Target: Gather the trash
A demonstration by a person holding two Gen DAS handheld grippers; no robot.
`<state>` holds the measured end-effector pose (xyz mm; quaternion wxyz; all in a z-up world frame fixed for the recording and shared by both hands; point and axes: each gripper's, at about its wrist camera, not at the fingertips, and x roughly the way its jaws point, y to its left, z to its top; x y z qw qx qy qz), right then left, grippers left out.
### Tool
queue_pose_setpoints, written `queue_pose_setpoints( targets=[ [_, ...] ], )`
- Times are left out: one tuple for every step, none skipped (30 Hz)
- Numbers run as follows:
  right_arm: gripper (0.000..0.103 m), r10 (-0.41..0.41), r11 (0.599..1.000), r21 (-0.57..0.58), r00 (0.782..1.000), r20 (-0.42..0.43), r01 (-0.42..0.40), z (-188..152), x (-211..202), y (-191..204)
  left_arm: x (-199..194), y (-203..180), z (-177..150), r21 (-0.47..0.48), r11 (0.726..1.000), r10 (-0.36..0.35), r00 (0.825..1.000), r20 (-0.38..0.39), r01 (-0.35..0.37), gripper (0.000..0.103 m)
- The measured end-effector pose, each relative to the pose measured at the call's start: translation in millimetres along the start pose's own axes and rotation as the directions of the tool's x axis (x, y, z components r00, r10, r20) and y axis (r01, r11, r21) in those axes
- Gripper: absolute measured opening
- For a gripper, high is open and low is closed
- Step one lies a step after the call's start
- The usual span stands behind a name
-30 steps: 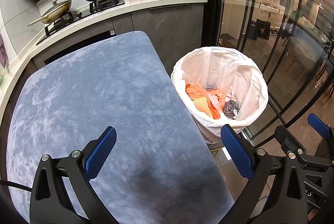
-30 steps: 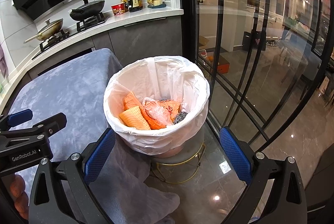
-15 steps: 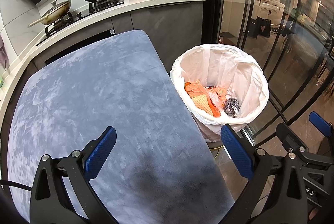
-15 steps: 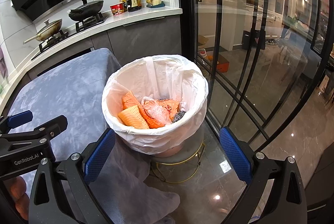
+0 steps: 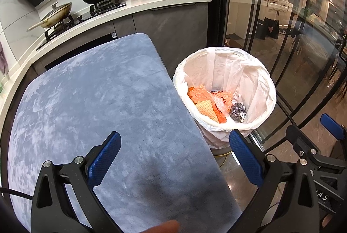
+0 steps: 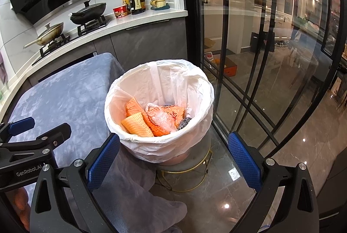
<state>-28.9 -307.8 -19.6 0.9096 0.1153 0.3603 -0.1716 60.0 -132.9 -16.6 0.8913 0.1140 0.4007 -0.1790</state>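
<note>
A bin lined with a white bag (image 5: 256,72) (image 6: 190,81) stands on a low stool just right of the table. It holds orange wrappers (image 5: 199,93) (image 6: 134,106), a yellow waffle piece (image 5: 206,108) (image 6: 137,125), clear plastic (image 6: 161,119) and a steel scourer (image 5: 237,111) (image 6: 183,123). My left gripper (image 5: 173,159) is open and empty above the table's near right edge. My right gripper (image 6: 172,160) is open and empty in front of the bin, a little above its rim.
The table is covered with a blue-grey cloth (image 5: 97,98) (image 6: 71,91) that hangs down at its corner. A kitchen counter (image 5: 151,2) with pans, bottles and a red cup runs behind. Glass sliding doors (image 6: 260,59) stand right of the bin.
Both views have shifted only slightly; the bin sits a touch further left in each. Both grippers stay open and empty.
</note>
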Motion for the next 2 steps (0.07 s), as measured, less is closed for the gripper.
queue_pose_setpoints(
  targets=[
    [0.096,0.000,1.000,0.001,1.000,0.001,0.000,0.8,0.0,-0.6,0.3,-0.3,0.6,0.002,1.000,-0.003,1.000,0.000,0.003,0.095],
    [0.096,-0.001,1.000,0.002,1.000,0.001,0.001,1.5,0.3,-1.2,0.6,-0.4,0.8,0.004,1.000,-0.003,1.000,0.002,0.003,0.095]
  ],
)
